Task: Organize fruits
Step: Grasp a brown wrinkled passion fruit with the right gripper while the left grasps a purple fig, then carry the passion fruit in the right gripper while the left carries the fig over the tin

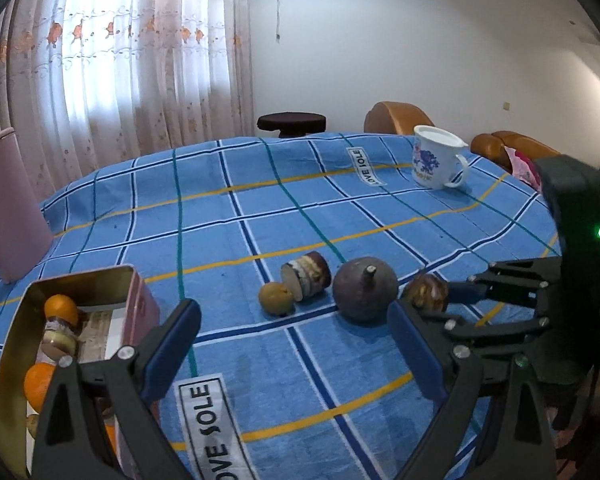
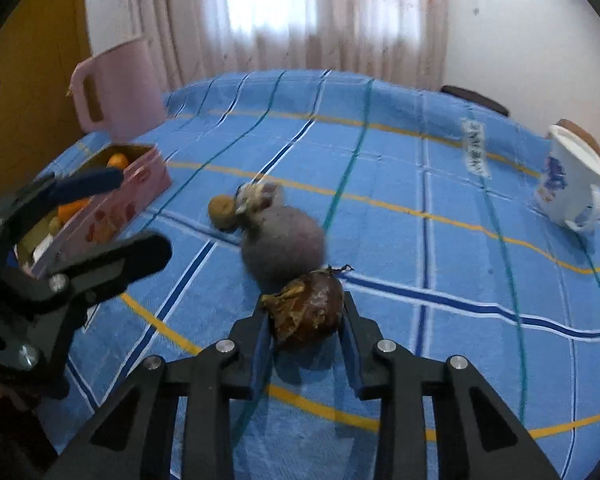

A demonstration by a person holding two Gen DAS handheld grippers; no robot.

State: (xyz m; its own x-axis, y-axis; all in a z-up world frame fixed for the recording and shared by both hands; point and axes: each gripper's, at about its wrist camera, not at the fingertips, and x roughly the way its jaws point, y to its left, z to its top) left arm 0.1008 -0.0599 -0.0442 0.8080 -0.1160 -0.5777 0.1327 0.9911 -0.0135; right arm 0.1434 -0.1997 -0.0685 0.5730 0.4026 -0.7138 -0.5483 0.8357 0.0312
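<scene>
Left wrist view: left claw stands apart and empty above the blue checked tabletop. Ahead lie a small yellow-brown fruit, touching a sliced layered piece, then a large grey-purple round fruit just beside. The pink tin at the left already holds oranges and other pieces. The right claw reaches in from the right, on a brown fruit. Right wrist view: right claw is clamped on the brown, husk-flecked fruit, pads against both flanks; the fruit appears to sit on the cloth, touching or nearly touching the grey-purple fruit behind. Tin lies well apart to the left; white mug far right. Judgement: the grasp step on the brown fruit is complete. Next move calls for a straight lift clear of its neighbour, then carrying across to the tin, with the left claw kept out of that path.
</scene>
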